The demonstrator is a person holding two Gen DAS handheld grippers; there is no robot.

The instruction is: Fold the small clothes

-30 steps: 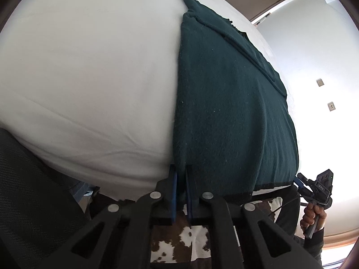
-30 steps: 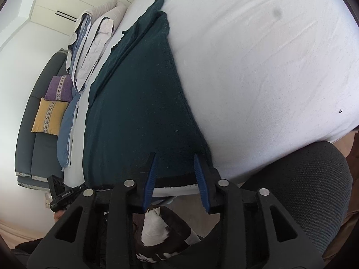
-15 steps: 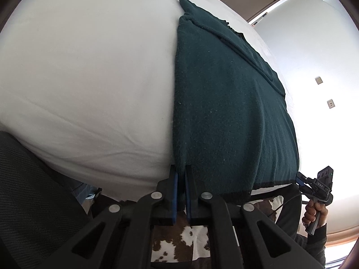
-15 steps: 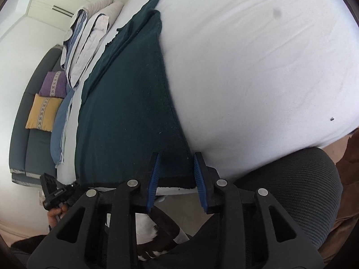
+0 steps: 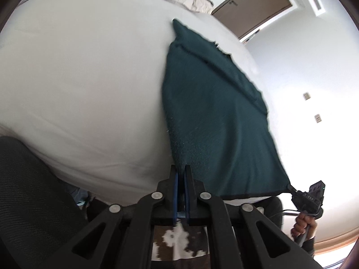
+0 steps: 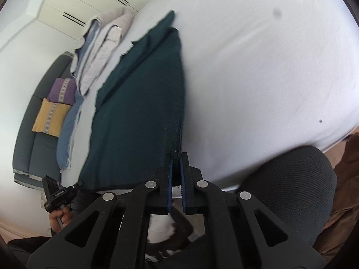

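A dark green knitted garment (image 5: 215, 121) lies stretched on the white bed (image 5: 78, 85); it also shows in the right wrist view (image 6: 139, 121). My left gripper (image 5: 181, 170) is shut on its near left corner at the bed's front edge. My right gripper (image 6: 176, 157) is shut on the near right corner. Each gripper shows in the other's view: the right one (image 5: 308, 198) at the lower right, the left one (image 6: 58, 195) at the lower left. The near hem is lifted a little between them.
Folded light bedding (image 6: 101, 44) and a blue cloth (image 6: 67, 132) lie at the bed's far side. A grey sofa (image 6: 29, 139) with purple and yellow cushions stands beyond. A black mesh chair (image 6: 291, 190) is near the bed's front edge. A cowhide rug (image 5: 177, 239) lies below.
My right gripper has closed on the garment's near right corner; it was open around the hem before. Both grippers have pulled the near edge, and the garment looks tauter and narrower.
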